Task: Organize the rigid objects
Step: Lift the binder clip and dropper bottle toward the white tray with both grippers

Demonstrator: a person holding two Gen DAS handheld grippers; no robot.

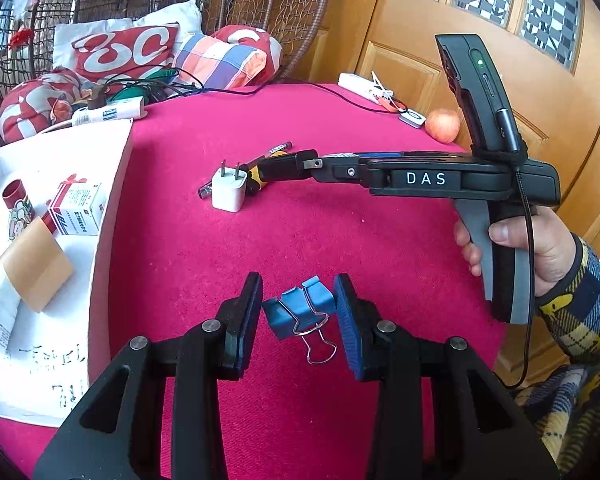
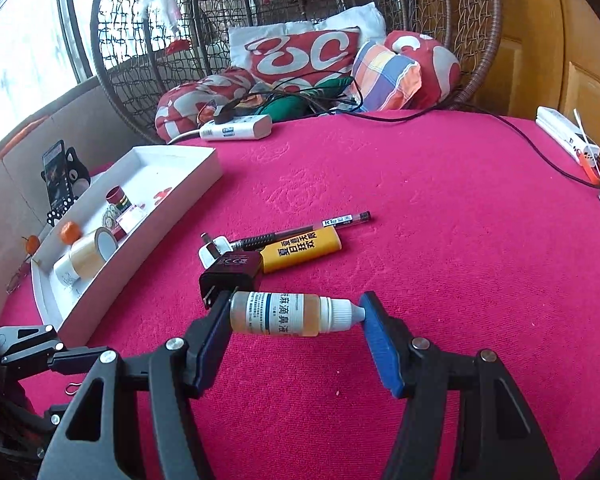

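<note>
So, starting with the left wrist view: the left gripper (image 1: 298, 312) is clenching a blue binder clip (image 1: 300, 308) between its pads, squeezing the clip body from both sides with the wire handles dangling toward the camera. It's sitting just above the pink tablecloth (image 1: 300, 240), and my guess is it's being held crosswise like that so the springy handles aren't getting in the way. Off to the left, the white tray (image 1: 112, 200) is waiting with a tape roll (image 1: 36, 268) and a small box (image 1: 80, 210) already inside, so that's probably where the clip is heading.

Over in the right wrist view, the right gripper (image 2: 296, 316) is grasping a little dropper bottle (image 2: 296, 314) end to end, base on one pad and cap tip on the other. The bottle is looking amber with a white label and white cap. Behind it, a black plug (image 2: 230, 274), a yellow lighter (image 2: 300, 250), a pen (image 2: 308, 228) and a white charger (image 2: 214, 248) are lying bunched together on the cloth, not yet sorted.
</note>
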